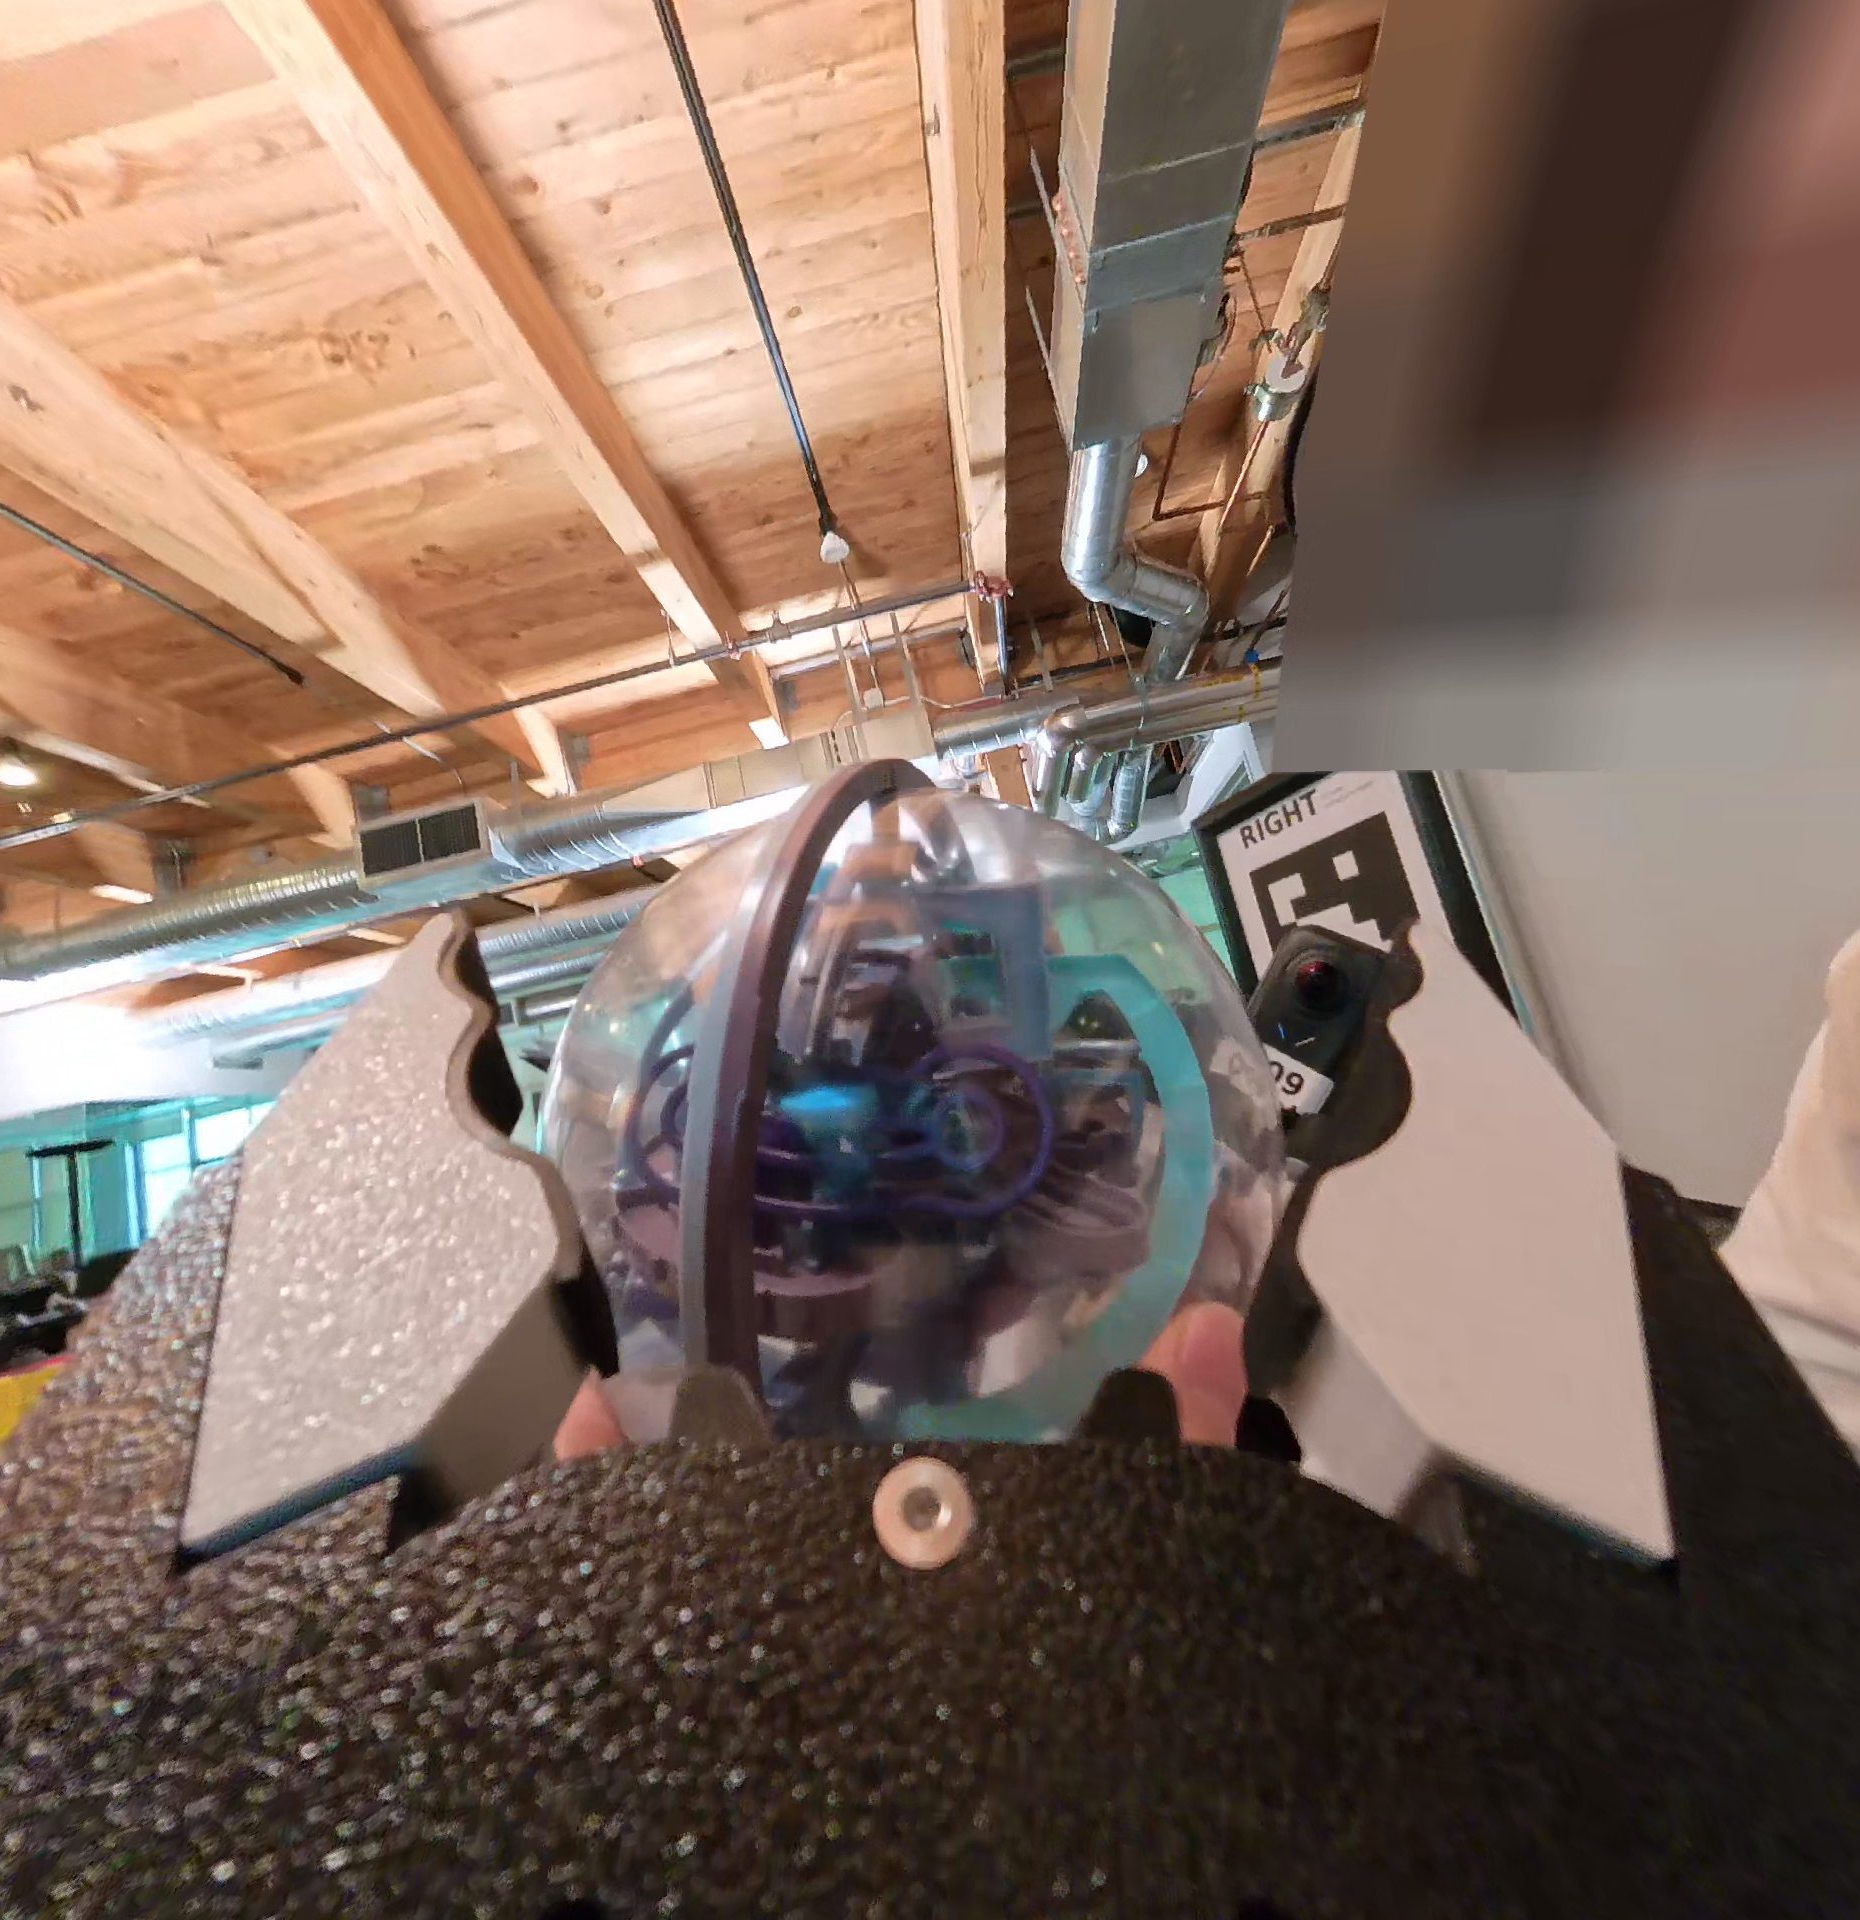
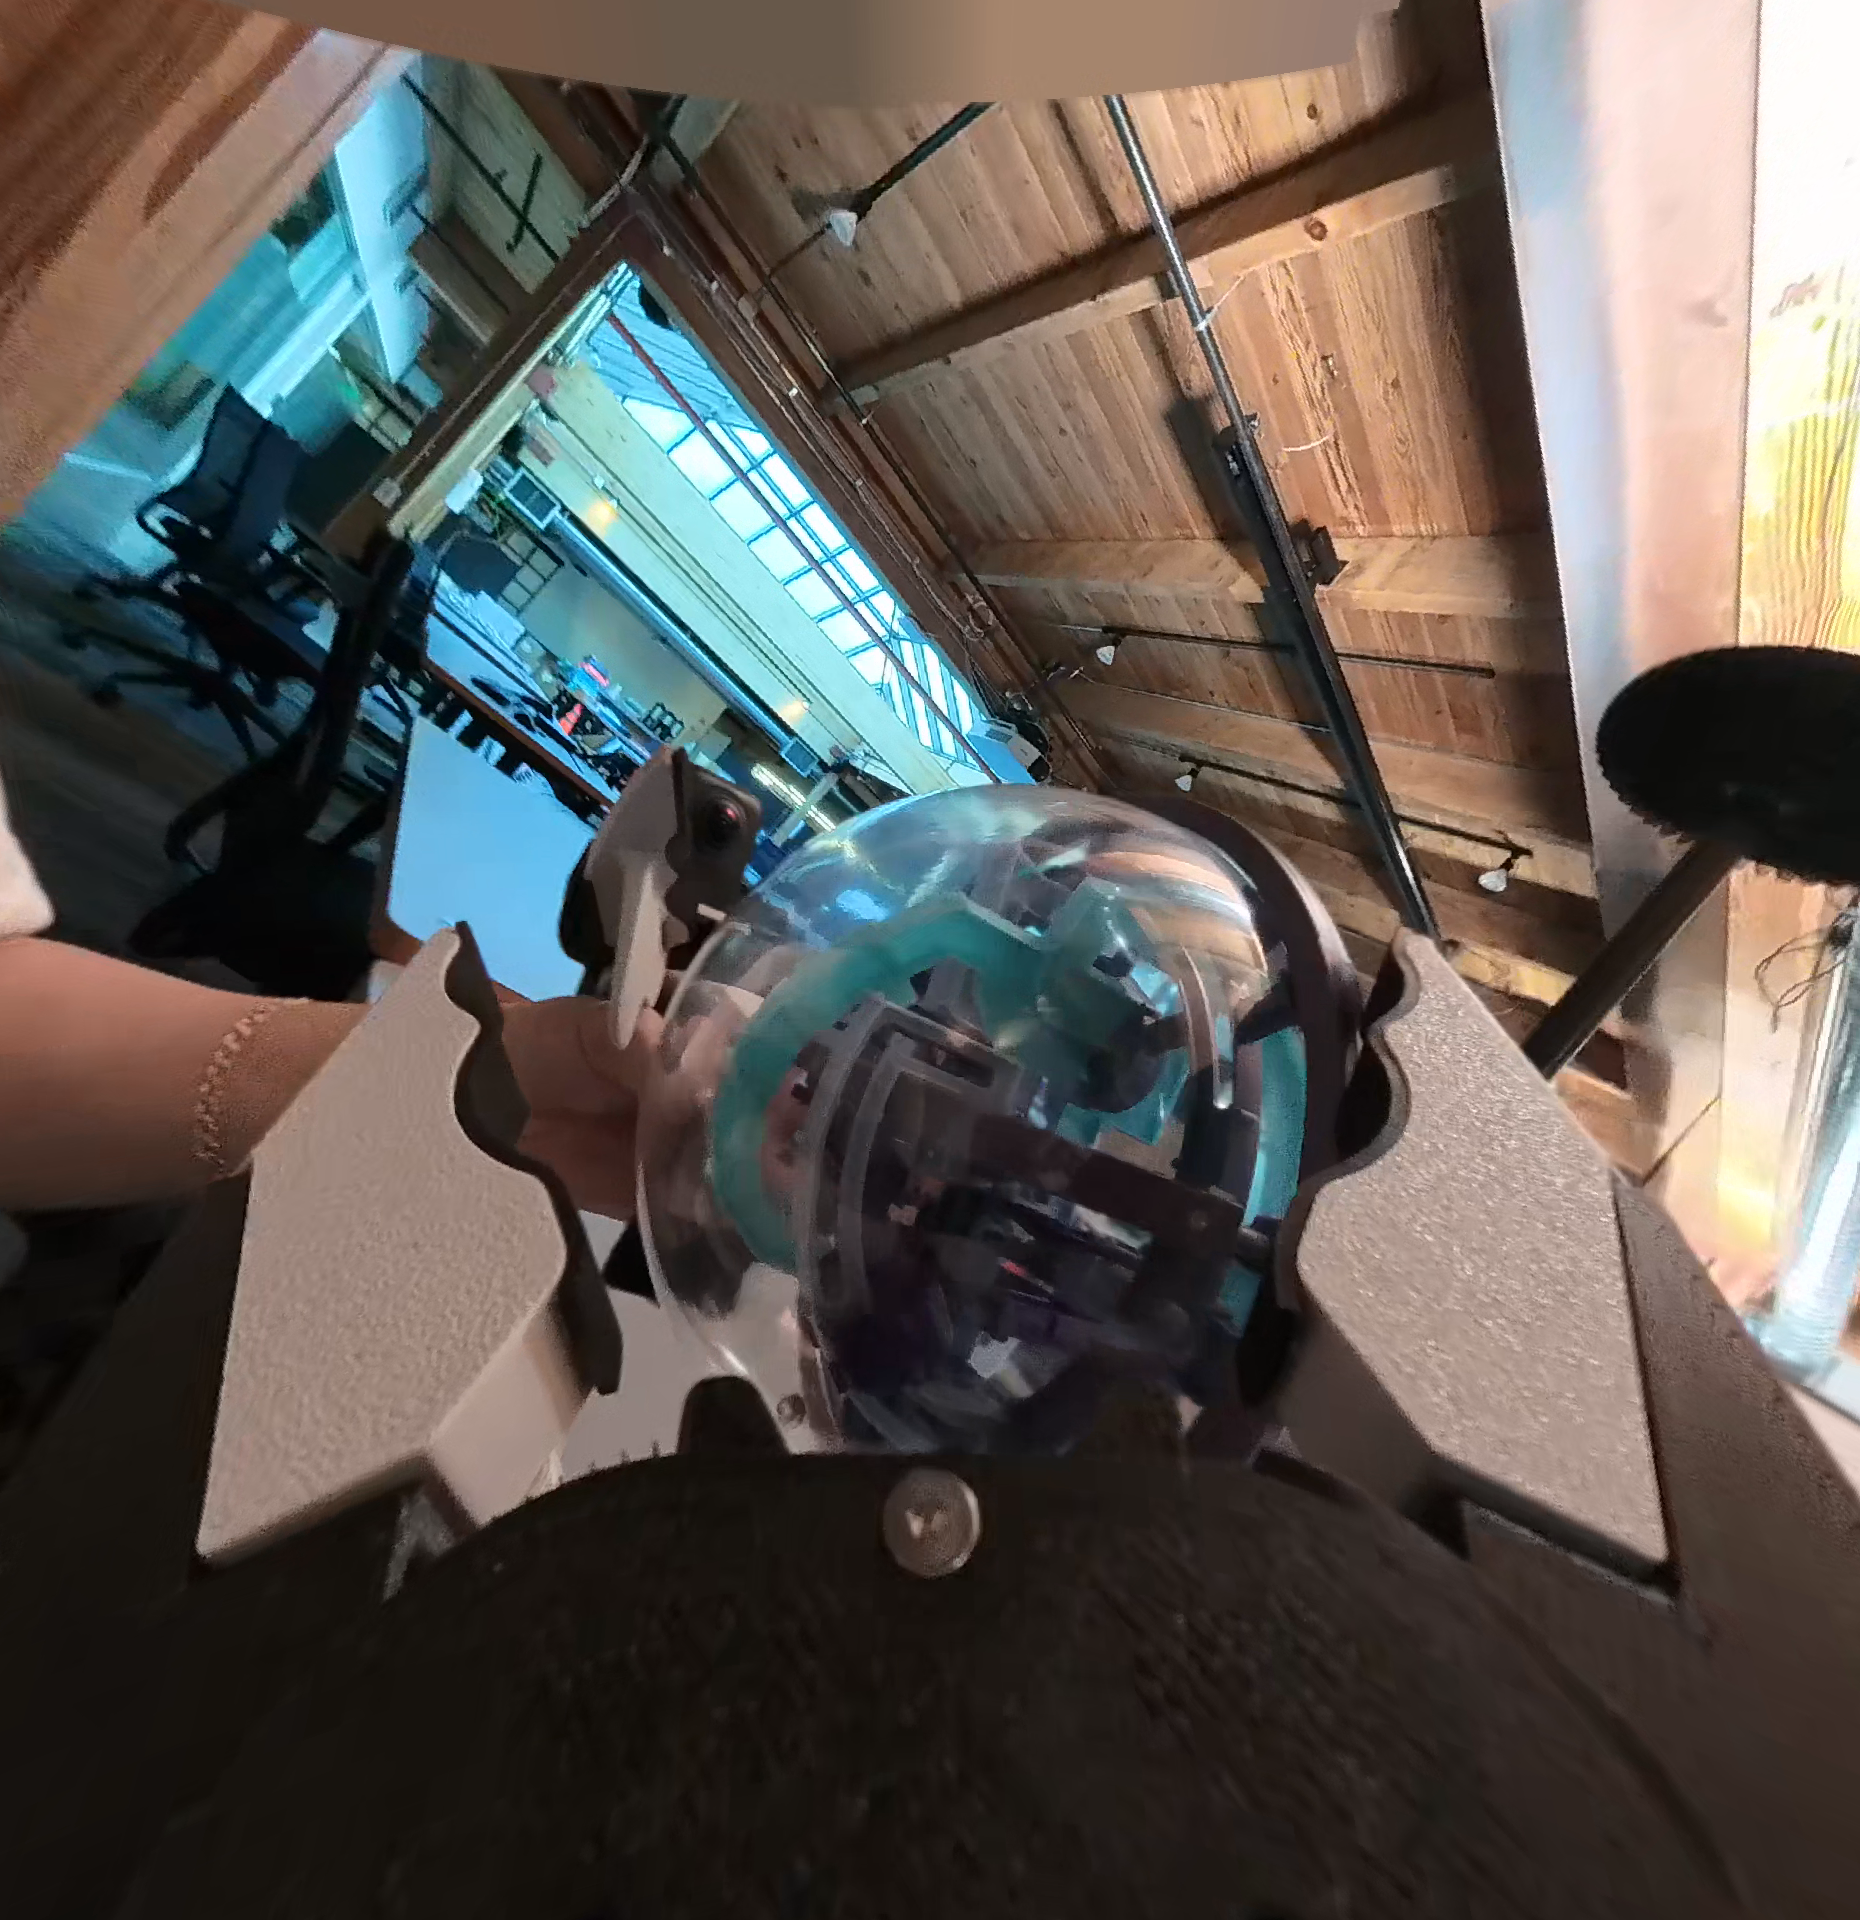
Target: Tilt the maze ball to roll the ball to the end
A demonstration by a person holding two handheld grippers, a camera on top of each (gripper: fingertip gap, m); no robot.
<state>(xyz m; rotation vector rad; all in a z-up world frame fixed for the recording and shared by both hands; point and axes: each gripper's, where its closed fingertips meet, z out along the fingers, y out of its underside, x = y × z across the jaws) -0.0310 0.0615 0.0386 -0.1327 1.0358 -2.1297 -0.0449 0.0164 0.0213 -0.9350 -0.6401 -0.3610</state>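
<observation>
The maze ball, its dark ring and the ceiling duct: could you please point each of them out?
maze ball (image 1: 1009,1091), left wrist view, on the clear shell.
dark ring (image 1: 744,997), left wrist view, on the band arching over the shell.
ceiling duct (image 1: 1154,260), left wrist view, on its flat metal side.

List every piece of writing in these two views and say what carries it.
White card with a black square marker, behind the maze ball: a printed word, not quoted here.
Small white sticker under the camera: digits, partly hidden.
Right wrist view: none.
</observation>
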